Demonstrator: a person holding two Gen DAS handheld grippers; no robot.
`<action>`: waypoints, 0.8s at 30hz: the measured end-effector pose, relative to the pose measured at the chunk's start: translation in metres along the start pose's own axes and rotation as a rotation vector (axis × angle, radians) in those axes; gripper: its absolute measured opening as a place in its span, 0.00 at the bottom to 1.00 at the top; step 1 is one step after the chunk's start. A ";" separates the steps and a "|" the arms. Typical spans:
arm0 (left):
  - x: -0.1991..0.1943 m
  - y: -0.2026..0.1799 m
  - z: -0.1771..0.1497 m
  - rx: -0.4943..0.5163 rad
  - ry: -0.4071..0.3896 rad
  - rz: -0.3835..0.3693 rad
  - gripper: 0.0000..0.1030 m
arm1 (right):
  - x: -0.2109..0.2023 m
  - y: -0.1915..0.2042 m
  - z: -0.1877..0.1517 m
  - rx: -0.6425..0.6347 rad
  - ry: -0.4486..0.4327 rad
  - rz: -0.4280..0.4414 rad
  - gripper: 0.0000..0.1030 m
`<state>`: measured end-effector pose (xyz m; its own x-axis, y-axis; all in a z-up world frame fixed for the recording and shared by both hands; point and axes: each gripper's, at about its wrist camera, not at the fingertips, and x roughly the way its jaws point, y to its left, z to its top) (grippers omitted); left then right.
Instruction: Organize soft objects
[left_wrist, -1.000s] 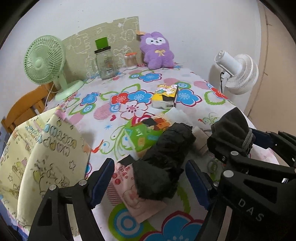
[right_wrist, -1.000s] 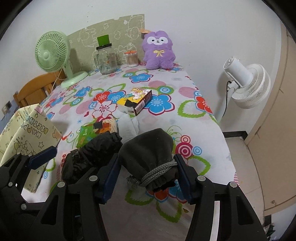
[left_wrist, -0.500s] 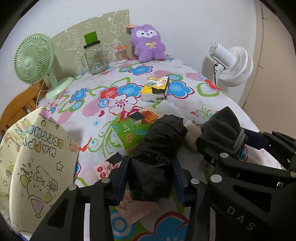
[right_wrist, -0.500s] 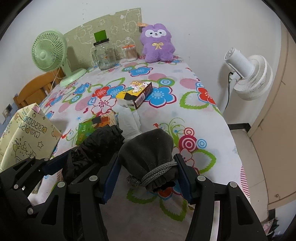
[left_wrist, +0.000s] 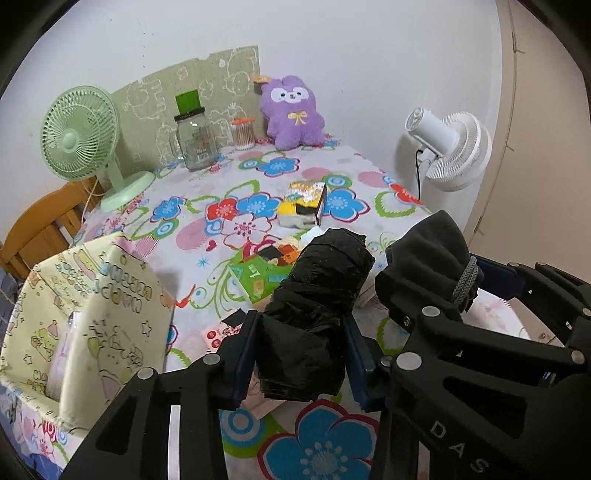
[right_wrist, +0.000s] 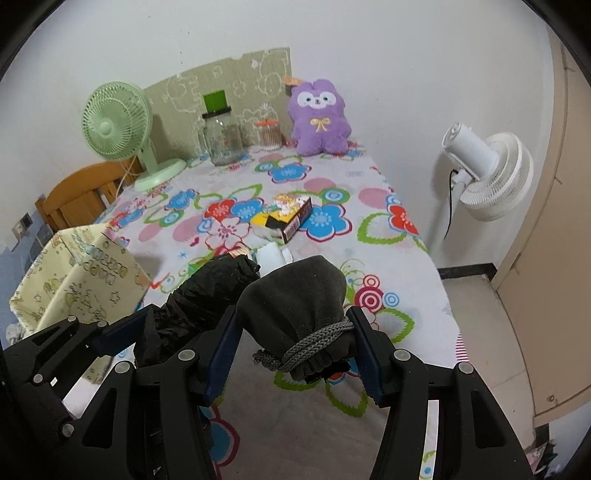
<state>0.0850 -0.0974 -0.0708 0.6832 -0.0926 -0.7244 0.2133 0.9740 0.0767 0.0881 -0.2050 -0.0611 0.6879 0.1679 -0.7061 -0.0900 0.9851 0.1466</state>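
My left gripper (left_wrist: 301, 360) is shut on a black crinkled plastic bundle (left_wrist: 317, 310) and holds it above the flowered tablecloth (left_wrist: 229, 206). My right gripper (right_wrist: 295, 349) is shut on a dark grey drawstring pouch (right_wrist: 295, 302), held up just right of the bundle. The pouch also shows in the left wrist view (left_wrist: 428, 266), and the bundle in the right wrist view (right_wrist: 207, 291). A yellow patterned gift bag (left_wrist: 88, 314) stands open at the table's near left. A purple plush toy (left_wrist: 291, 110) sits at the far edge.
A green fan (left_wrist: 81, 136), a glass jar (left_wrist: 194, 140) and a small swab jar (left_wrist: 243, 134) stand at the back. A yellow box (left_wrist: 303, 206), a green card (left_wrist: 258, 277) and papers lie mid-table. A white fan (right_wrist: 484, 173) stands off the right edge. A wooden chair (right_wrist: 81, 195) is at left.
My left gripper closed on the black bundle and lifted it off the table. My right gripper kept hold of the pouch and rose slightly.
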 end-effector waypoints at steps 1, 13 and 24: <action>-0.003 0.000 0.000 -0.002 -0.006 0.002 0.42 | -0.004 0.001 0.001 0.000 -0.007 0.001 0.60; -0.043 0.003 0.005 -0.005 -0.073 0.008 0.42 | -0.045 0.012 0.006 0.019 -0.069 0.003 0.60; -0.075 0.015 0.015 -0.031 -0.122 0.002 0.42 | -0.080 0.025 0.018 0.025 -0.117 0.000 0.60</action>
<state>0.0472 -0.0792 -0.0047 0.7642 -0.1135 -0.6350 0.1916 0.9799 0.0555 0.0434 -0.1941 0.0114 0.7676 0.1612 -0.6203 -0.0734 0.9836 0.1648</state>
